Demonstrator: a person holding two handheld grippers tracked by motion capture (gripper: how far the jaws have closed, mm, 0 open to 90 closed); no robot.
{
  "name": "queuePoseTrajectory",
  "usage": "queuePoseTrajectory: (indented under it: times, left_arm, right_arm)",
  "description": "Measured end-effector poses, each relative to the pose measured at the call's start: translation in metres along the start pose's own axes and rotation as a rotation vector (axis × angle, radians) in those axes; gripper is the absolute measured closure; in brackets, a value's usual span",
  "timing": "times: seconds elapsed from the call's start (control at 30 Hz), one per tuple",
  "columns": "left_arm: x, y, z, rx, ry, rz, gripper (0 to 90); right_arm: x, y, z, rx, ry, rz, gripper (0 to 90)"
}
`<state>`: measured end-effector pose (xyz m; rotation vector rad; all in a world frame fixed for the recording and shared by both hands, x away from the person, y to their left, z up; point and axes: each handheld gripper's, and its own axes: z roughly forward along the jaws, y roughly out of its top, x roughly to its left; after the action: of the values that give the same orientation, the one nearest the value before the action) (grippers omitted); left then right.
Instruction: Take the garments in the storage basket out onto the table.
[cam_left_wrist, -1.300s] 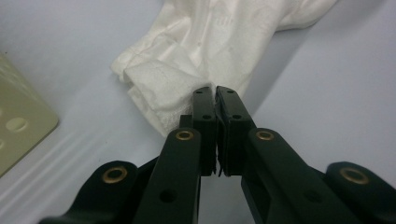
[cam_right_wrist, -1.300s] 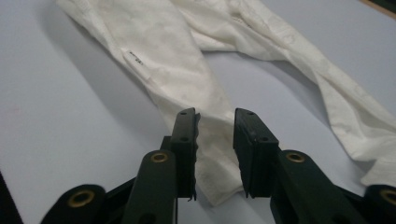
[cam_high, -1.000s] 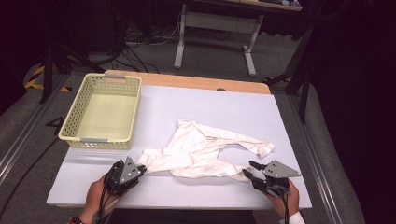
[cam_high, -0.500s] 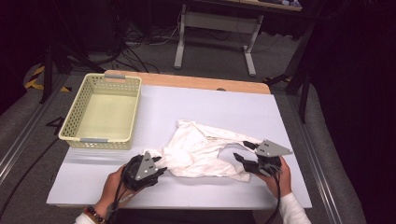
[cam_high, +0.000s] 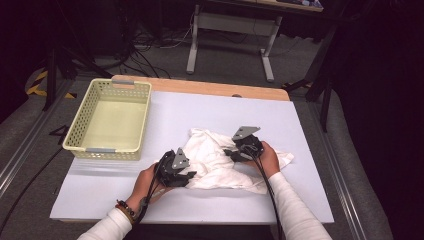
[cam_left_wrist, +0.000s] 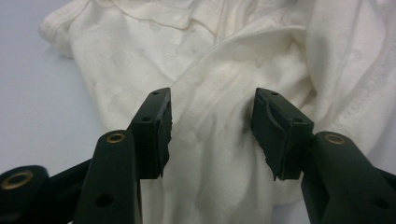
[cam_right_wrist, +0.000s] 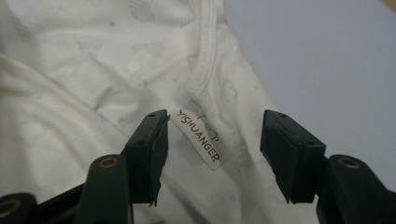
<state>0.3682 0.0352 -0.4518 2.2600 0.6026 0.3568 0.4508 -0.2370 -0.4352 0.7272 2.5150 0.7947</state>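
Observation:
A crumpled white garment (cam_high: 220, 165) lies in the middle of the white table cover. My left gripper (cam_high: 192, 176) is at its near left edge, open; its jaws have just been opening, and folds of the garment (cam_left_wrist: 210, 70) lie loose between the pads. My right gripper (cam_high: 229, 152) hovers over the upper right part, open after its jaws closed slightly. Below and between its jaws lie the garment (cam_right_wrist: 93, 70) with its neckline seam and a white label (cam_right_wrist: 200, 136), untouched by the pads.
A pale yellow plastic basket (cam_high: 82, 132) stands at the table's left, with nothing in it. The white cover (cam_high: 300, 200) spreads around the garment, and a wooden table edge (cam_high: 200, 87) shows at the back. Metal desk legs (cam_high: 192, 45) stand on the floor beyond.
Both hands have moved in from the front edge onto the garment, the right one far to the left. The garment, spread wide before, is bunched toward the centre. The left jaws have opened.

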Motion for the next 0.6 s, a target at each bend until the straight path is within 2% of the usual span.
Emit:
queuePoseTrajectory:
  times: [0.03, 0.07, 0.1, 0.2, 0.3, 0.4, 0.5, 0.57, 0.6]
  left_arm:
    - [0.000, 0.000, 0.002, 0.009, -0.011, -0.001, 48.7]
    - [0.000, 0.000, 0.003, 0.014, -0.015, -0.005, 49.4]
    - [0.001, -0.001, 0.004, 0.015, -0.028, -0.009, 51.4]
    - [0.003, -0.004, 0.004, 0.008, -0.090, -0.036, 64.5]
    - [0.004, -0.004, 0.003, 0.015, -0.127, -0.034, 75.4]
    - [0.001, -0.003, -0.001, 0.011, -0.111, 0.000, 82.9]
    - [-0.006, 0.000, -0.008, -0.006, -0.087, 0.050, 84.2]
    - [-0.013, 0.002, -0.016, -0.032, -0.098, 0.088, 84.5]
    - [-0.015, 0.003, -0.018, -0.043, -0.103, 0.091, 84.5]
  right_arm:
    - [-0.002, 0.002, 0.006, 0.031, -0.012, -0.010, 48.0]
    - [-0.005, 0.003, 0.009, 0.031, -0.007, -0.004, 51.1]
    - [-0.007, 0.005, 0.010, 0.024, 0.006, 0.014, 59.1]
    - [-0.015, 0.008, 0.013, 0.044, -0.029, 0.032, 75.9]
    - [-0.020, 0.007, 0.014, 0.041, -0.058, 0.044, 85.1]
    - [-0.025, 0.004, 0.010, 0.023, -0.132, 0.085, 87.1]
    - [-0.030, 0.002, 0.002, -0.005, -0.183, 0.113, 87.6]
    - [-0.035, 0.000, -0.005, -0.020, -0.228, 0.127, 87.6]
    - [-0.039, -0.001, -0.008, -0.020, -0.249, 0.137, 87.6]
